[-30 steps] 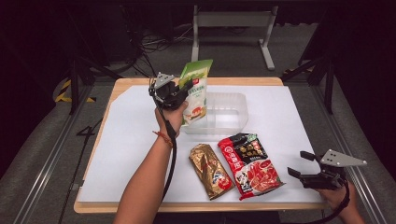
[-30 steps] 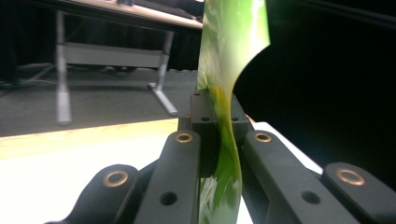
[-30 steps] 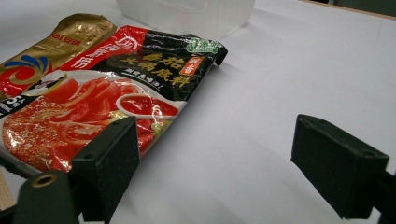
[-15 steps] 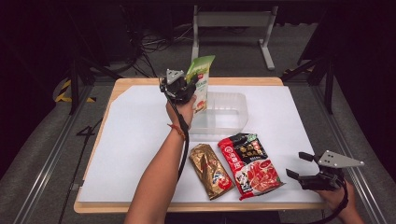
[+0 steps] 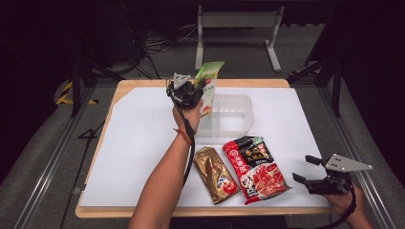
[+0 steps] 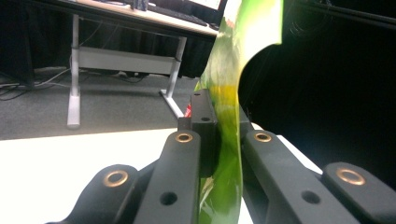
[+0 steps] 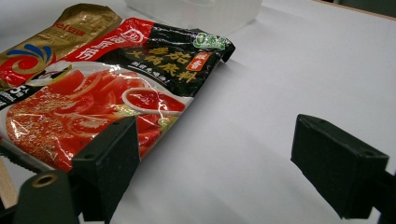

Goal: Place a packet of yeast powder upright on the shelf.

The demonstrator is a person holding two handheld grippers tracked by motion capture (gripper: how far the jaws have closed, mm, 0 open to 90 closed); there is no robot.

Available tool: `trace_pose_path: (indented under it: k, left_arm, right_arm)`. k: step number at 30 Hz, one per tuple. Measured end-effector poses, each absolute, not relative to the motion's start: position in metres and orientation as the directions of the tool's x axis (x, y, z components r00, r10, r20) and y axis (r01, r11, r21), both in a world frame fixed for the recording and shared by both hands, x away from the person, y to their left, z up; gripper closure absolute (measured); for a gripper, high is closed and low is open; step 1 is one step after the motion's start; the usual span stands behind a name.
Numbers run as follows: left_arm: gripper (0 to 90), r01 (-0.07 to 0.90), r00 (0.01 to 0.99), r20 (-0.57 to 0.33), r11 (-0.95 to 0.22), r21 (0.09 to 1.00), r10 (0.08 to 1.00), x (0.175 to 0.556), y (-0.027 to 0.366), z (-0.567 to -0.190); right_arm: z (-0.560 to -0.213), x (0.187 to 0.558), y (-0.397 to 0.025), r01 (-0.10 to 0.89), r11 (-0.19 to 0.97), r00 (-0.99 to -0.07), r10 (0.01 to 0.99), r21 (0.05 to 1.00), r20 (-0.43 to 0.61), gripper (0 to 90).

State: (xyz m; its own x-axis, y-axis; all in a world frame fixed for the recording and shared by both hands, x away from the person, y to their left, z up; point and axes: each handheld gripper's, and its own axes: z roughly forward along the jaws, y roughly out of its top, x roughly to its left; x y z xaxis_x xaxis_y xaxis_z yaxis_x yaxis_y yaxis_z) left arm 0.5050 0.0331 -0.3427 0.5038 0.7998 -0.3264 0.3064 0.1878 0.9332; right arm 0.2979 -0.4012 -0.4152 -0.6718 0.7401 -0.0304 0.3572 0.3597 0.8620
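We see the left gripper point(image 5: 190, 91) with its jaws pinching the green packet point(image 5: 208, 82), held upright above the clear plastic tray's point(image 5: 239, 125) ten-o'clock corner. The right gripper point(image 5: 319, 174) rests at the tabletop's point(image 5: 138, 143) five o'clock, jaws spread.

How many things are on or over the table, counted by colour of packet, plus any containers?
Green packet, held in the left gripper: 1
Gold packet: 1
Red and black packet: 1
Clear plastic container: 1
Total: 4

Floor marking "4" point(image 5: 90, 134), Chinese "番茄" on red packet point(image 7: 116, 93)
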Motion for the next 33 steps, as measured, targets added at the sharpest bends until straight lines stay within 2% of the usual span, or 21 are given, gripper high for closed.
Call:
trace_pose_path:
  k: [8, 16, 29, 33]
  left_arm:
    - [86.9, 0.321, 0.56, -0.315, 0.149, 0.935, 0.766, 0.498, 0.042, -0.356]
    - [85.5, 0.304, 0.616, -0.246, 0.063, 0.95, 0.749, 0.49, 0.058, -0.359]
    - [83.4, 0.297, 0.617, -0.192, -0.001, 0.955, 0.763, 0.482, 0.069, -0.366]
    - [81.3, 0.278, 0.63, -0.138, -0.055, 0.959, 0.764, 0.48, 0.069, -0.366]
  right_arm:
    - [-0.415, 0.298, -0.4, 0.356, 0.365, -0.674, 0.738, 0.86, -0.034, 15.9]
    - [-0.416, 0.298, -0.4, 0.36, 0.366, -0.671, 0.741, 0.858, -0.034, 15.9]
    - [-0.416, 0.298, -0.399, 0.358, 0.366, -0.674, 0.738, 0.859, -0.033, 15.9]
    - [-0.416, 0.298, -0.399, 0.356, 0.368, -0.674, 0.738, 0.859, -0.037, 15.6]
